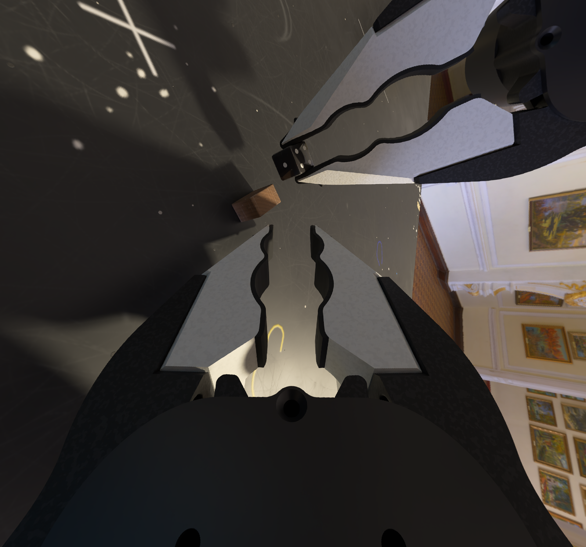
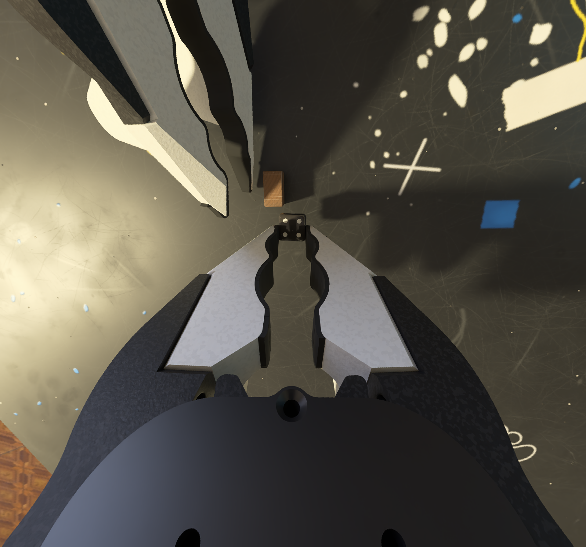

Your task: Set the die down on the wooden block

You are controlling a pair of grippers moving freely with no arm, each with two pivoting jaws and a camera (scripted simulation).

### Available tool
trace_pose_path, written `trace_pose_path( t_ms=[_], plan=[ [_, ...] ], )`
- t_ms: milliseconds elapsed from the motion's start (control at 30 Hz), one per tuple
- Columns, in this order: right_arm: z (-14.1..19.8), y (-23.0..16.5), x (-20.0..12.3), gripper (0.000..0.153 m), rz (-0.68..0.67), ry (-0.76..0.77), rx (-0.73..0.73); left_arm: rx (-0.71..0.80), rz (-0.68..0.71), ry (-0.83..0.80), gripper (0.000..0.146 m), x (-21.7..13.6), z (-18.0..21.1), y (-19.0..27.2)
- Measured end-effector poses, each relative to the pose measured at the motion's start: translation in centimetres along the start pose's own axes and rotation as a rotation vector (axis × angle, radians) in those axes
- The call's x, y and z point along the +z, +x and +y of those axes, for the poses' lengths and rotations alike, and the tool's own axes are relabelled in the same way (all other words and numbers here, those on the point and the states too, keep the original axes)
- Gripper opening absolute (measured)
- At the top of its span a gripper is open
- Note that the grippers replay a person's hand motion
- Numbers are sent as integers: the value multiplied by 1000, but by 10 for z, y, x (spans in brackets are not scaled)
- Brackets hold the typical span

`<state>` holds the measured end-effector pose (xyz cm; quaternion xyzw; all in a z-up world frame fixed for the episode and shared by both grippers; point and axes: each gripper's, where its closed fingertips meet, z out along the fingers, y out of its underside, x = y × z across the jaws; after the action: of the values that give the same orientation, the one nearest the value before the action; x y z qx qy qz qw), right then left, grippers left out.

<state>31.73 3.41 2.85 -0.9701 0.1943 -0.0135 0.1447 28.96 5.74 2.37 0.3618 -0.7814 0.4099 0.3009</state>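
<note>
Right hand-held gripper pinching die above block

Die is black with white pips, clamped at the fingertips, clear of the brown block on the dark scratched worktop. Left hand-held gripper sits just beside the block, jaws apart, nothing between them. Framed paintings on the wall at right.

The tabletop is a dark, finely scratched surface marked with pale paint spots, a white cross, a blue square and a yellow line, and the wooden block rests directly on it.
</note>
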Motion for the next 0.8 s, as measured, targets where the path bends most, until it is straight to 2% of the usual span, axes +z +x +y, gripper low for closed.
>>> trace_pose_path(
  t_ms=[333,800],
  plan=[
    [-2,-2,1,16,-5,-9,-18,-2,-4,-3,23,1,1,-1],
    [-4,-4,2,16,28,-60,-123,-6,-5,-6,20,1,1,-2]
  ],
)
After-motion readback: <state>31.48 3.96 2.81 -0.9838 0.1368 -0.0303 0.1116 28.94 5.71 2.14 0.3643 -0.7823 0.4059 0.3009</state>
